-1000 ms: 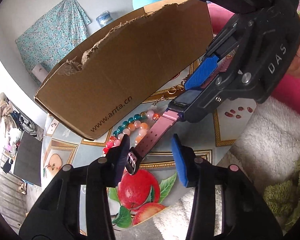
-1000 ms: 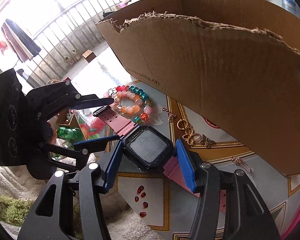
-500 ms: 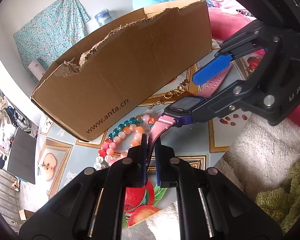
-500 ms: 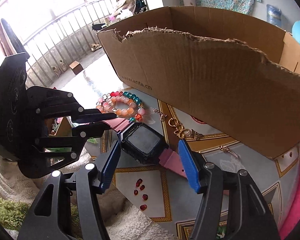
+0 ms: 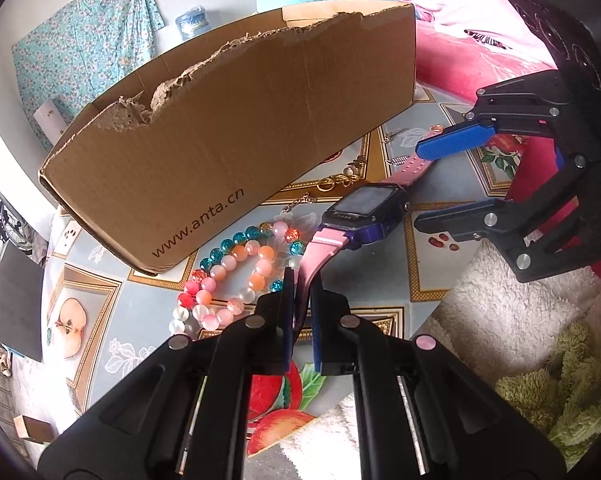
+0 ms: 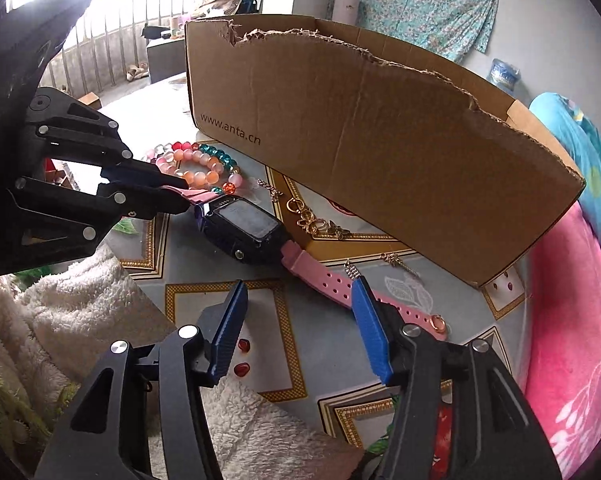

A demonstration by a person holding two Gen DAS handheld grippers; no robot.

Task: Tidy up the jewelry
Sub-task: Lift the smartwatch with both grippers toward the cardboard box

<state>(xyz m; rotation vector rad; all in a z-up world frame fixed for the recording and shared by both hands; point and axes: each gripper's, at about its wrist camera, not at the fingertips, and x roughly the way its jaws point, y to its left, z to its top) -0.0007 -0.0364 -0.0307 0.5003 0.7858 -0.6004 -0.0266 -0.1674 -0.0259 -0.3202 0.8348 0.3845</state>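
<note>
One watch (image 5: 364, 210), its pink strap pinched in the left claw (image 5: 302, 280). One box (image 5: 236, 152) beyond both claws. Two bead bracelets (image 5: 236, 276), overlapping, just left of the left claw's tips. One gold chain piece (image 6: 314, 222) ahead of the right claw (image 6: 300, 312). Two red gems (image 6: 242, 356) show beside the right claw's left pad; four (image 5: 440, 240) show in the left view.

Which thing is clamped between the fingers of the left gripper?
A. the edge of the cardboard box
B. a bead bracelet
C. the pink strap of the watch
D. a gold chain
C: the left gripper is shut on the watch by its pink strap.
</note>
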